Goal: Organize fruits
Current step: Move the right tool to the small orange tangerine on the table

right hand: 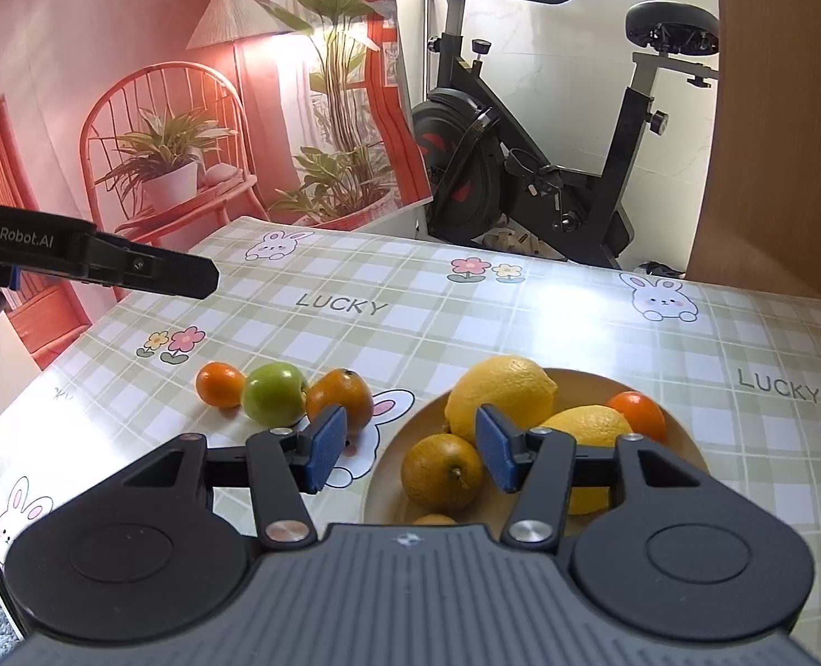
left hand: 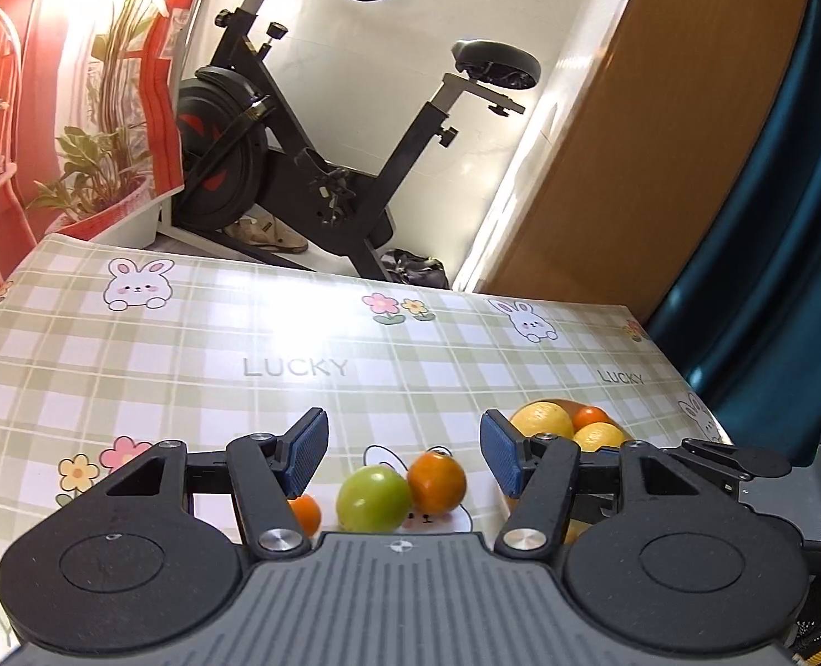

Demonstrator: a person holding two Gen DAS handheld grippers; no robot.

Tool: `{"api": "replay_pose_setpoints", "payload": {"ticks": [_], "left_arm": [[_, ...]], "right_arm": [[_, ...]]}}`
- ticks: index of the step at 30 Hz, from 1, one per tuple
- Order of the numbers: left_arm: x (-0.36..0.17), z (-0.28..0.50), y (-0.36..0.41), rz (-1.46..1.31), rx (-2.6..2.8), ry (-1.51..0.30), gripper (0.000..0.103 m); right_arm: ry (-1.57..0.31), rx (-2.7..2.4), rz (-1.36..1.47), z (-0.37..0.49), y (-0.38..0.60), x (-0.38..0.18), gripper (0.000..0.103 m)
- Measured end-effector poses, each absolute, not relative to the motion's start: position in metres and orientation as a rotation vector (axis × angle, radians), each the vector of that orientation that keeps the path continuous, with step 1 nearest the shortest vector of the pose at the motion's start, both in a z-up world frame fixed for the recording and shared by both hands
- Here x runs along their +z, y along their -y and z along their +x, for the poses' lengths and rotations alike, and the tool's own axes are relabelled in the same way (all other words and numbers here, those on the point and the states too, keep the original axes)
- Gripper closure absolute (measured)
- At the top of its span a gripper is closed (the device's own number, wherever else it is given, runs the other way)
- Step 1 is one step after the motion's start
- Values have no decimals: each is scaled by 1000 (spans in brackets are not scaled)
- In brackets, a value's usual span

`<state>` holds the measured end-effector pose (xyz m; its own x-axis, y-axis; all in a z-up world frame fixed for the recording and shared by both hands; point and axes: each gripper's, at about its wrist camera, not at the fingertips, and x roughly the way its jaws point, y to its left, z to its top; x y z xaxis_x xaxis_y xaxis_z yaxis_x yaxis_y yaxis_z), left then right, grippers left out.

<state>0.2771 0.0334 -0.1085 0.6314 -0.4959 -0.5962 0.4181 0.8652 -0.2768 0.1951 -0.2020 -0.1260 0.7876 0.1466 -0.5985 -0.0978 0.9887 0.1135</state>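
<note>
Three fruits [left hand: 374,498] below empty left tool [left hand: 405,452]

My tablecloth [right hand: 466,327] looks like glossy wipe-clean vinyl w/ glare, plate [right hand: 388,488] smooth matt tan, lemons [right hand: 499,388] dimpled, green apple [right hand: 274,393] waxy-shiny, my right gripper [right hand: 410,452] matt black plastic w/ ribbed blue rubbery pads [right hand: 327,447] & bright metal pivot screws.

Home: exercise bike [right hand: 549,127], bunny tablecloth [right hand: 466,322]
</note>
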Motion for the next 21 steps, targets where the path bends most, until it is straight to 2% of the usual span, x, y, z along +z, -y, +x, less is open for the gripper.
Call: {"api": "replay_pose_setpoints", "payload": {"ticks": [6, 9, 21], "left_arm": [[-118, 281, -47, -113, -511, -735, 42], [-127, 285, -45, -102, -522, -757, 49], [-158, 301, -62, -148, -502, -838, 50]], "right_arm": [[-669, 196, 60, 218, 173, -135, 48], [-681, 227, 44, 227, 161, -139, 48], [-724, 310, 8, 239, 126, -161, 56]]}}
